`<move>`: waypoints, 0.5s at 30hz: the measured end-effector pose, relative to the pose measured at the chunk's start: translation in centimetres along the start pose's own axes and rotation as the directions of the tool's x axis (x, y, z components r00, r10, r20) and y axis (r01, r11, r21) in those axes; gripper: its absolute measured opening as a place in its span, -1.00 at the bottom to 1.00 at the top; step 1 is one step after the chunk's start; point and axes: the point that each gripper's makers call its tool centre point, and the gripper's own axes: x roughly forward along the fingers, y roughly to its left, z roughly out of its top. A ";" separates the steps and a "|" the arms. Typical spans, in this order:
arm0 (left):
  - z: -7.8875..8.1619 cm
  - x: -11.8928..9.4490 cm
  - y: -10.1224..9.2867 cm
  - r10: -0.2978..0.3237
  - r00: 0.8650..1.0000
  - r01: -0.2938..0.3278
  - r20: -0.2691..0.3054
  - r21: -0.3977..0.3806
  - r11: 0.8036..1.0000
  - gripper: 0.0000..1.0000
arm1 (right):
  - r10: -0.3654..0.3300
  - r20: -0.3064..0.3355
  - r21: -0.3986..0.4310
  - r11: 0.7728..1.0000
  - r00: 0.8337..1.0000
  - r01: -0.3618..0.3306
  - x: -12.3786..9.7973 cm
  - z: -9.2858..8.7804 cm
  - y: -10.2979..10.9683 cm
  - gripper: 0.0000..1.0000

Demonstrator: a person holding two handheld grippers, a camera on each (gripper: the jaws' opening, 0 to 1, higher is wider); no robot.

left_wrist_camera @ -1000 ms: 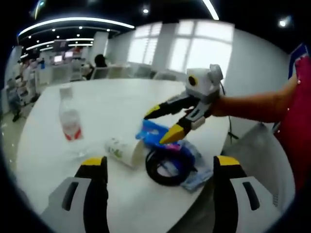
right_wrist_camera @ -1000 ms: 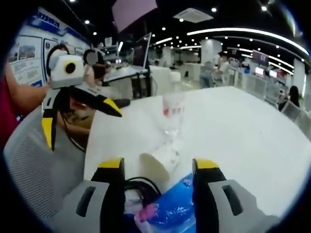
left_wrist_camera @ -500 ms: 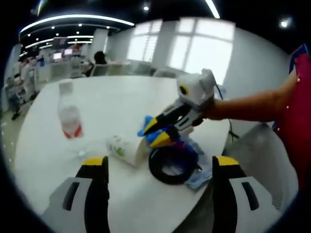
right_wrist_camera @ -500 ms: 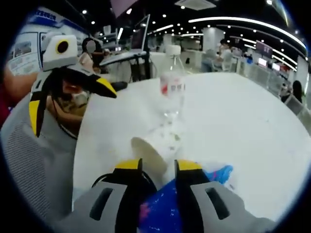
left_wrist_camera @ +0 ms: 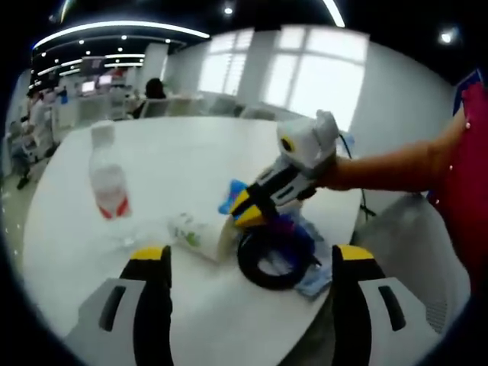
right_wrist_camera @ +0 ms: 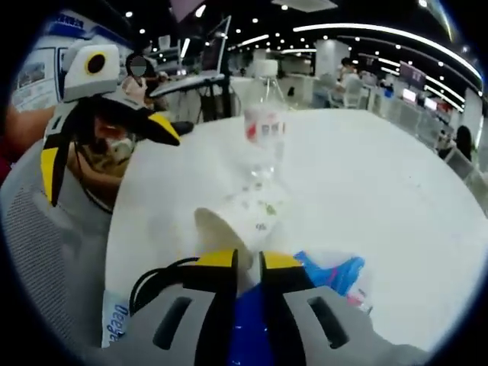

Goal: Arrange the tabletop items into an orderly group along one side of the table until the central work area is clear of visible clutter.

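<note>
A blue snack packet (right_wrist_camera: pixel 335 271) lies near the edge of the round white table (right_wrist_camera: pixel 381 191), and my right gripper (right_wrist_camera: pixel 248 263) is shut on its near end. In the left gripper view, that right gripper (left_wrist_camera: pixel 250 207) pinches the blue packet (left_wrist_camera: pixel 231 195) just above a black cable coil (left_wrist_camera: pixel 274 258). A paper cup (left_wrist_camera: pixel 200 235) lies on its side beside the coil. Further left a clear water bottle (left_wrist_camera: pixel 107 179) with a red label stands upright. My left gripper (left_wrist_camera: pixel 252 258) hangs open short of the coil, holding nothing.
A flat bluish wipes pack (left_wrist_camera: pixel 314 279) lies under the coil at the table edge. A grey mesh chair (right_wrist_camera: pixel 46 252) stands close to that edge. In the right gripper view the cup (right_wrist_camera: pixel 236 221) and bottle (right_wrist_camera: pixel 264 122) lie ahead, with the left gripper (right_wrist_camera: pixel 107 152) at upper left.
My right gripper's jaws went from wide open to shut on the blue packet and came down closer to the coil. The left gripper stayed open and hardly moved.
</note>
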 end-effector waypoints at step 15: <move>-0.2 -0.3 0.2 0.001 1.000 -0.001 -0.007 0.005 1.000 0.66 | -0.012 0.012 -0.026 1.000 1.000 0.012 -0.4 0.6 -0.1 -0.95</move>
